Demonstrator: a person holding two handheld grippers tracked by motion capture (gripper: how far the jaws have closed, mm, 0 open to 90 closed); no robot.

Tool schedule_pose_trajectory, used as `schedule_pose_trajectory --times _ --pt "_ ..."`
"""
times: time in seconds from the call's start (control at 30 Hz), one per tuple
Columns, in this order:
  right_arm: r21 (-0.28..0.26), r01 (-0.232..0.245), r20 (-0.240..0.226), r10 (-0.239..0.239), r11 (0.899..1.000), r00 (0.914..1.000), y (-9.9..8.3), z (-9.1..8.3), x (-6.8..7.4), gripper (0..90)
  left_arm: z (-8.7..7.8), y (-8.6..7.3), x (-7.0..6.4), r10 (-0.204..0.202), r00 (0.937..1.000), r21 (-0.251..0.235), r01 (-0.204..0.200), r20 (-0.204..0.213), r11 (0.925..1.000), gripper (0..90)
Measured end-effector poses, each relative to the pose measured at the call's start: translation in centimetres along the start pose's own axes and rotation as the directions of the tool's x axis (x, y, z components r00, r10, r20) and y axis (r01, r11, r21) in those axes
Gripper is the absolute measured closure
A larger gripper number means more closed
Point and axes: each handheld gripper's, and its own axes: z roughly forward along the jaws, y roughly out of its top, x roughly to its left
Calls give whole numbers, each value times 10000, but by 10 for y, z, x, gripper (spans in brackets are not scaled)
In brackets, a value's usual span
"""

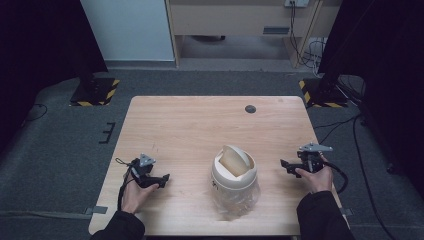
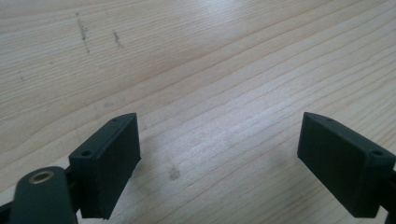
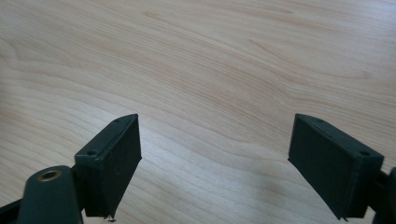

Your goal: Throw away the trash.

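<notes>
While my left gripper and right gripper flank the cream swing-lid plastic bin, jaws spread empty, neither blocks it.

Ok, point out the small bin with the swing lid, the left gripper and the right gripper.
small bin (image 1: 233, 176), high view, on its cream rim.
left gripper (image 1: 161, 179), high view, between its fingers.
right gripper (image 1: 286, 166), high view, between its fingers.

A bin stands on the table near its front edge, about midway across. The left gripper lies to the bin's left, the right gripper to its right, each apart from it. A hole sits behind the bin, near the far edge.
</notes>
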Motion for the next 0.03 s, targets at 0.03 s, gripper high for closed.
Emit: schedule_pose_trajectory --times 0.03 --pt "51 -18 45 18 10000 10000 -1 0 0 154 0 0 0 0 10000 0 0 0 10000 124"
